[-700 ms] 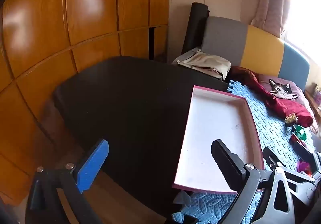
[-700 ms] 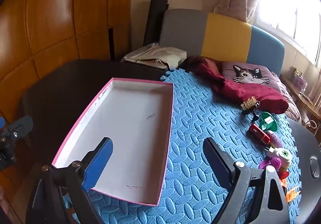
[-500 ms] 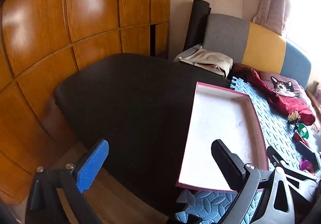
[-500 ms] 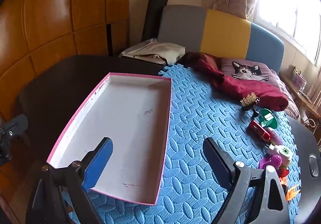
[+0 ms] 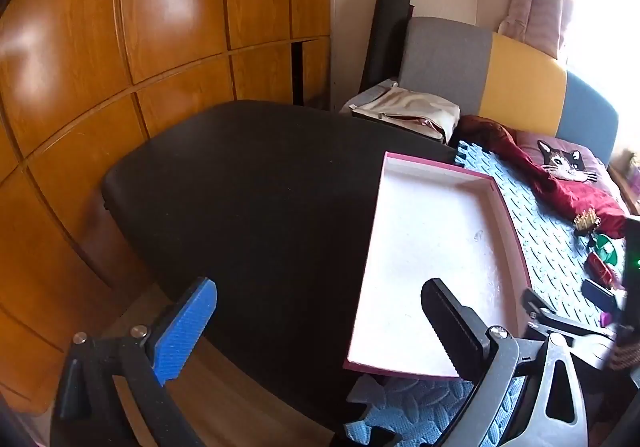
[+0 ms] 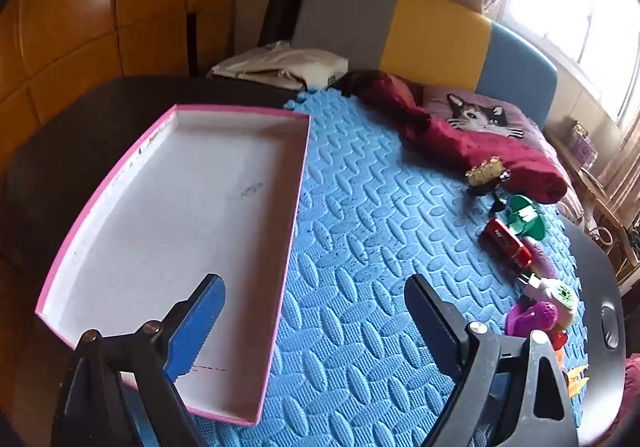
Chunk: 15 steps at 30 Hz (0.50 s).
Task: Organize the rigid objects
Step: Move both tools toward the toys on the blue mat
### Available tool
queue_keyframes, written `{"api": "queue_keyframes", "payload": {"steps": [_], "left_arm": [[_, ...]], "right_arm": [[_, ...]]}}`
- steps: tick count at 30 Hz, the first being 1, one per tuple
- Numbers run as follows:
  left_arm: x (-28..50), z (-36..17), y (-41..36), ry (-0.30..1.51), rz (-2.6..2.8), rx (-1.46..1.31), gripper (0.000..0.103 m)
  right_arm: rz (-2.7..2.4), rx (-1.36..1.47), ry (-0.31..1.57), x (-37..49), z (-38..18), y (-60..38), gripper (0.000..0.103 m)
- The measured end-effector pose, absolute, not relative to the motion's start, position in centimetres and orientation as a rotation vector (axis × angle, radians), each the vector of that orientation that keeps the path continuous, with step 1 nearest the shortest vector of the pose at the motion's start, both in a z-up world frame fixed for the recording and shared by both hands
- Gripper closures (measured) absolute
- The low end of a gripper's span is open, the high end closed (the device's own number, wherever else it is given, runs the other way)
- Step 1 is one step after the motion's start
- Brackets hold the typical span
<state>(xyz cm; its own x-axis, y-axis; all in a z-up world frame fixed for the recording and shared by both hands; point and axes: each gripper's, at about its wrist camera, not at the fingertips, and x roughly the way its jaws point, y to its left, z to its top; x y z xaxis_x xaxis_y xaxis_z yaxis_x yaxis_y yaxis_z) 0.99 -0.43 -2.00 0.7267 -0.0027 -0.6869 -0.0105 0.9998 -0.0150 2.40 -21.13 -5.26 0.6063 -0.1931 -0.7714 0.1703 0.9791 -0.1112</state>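
Wooden panelling backs a dark worktop (image 5: 248,183) half covered by a blue foam mat (image 6: 360,247). Both views have slid a little over the last moment, bringing the pink-rimmed tray (image 6: 298,183) nearer centre — likely an approach, nothing sorted yet. Left gripper (image 5: 320,323) and right gripper (image 6: 316,319) hold jaws wide, empty. Small toys (image 6: 516,247) — bright, hard plastic — cluster at the mat's right edge.
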Motion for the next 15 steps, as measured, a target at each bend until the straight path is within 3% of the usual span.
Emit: {"api": "queue_keyframes", "payload": {"steps": [15], "left_arm": [[0.5,-1.6,-2.4,0.742,-0.049,0.027,0.0]], "right_arm": [[-0.335,0.011,0.967,2.3,-7.4,-25.1,0.018]]}}
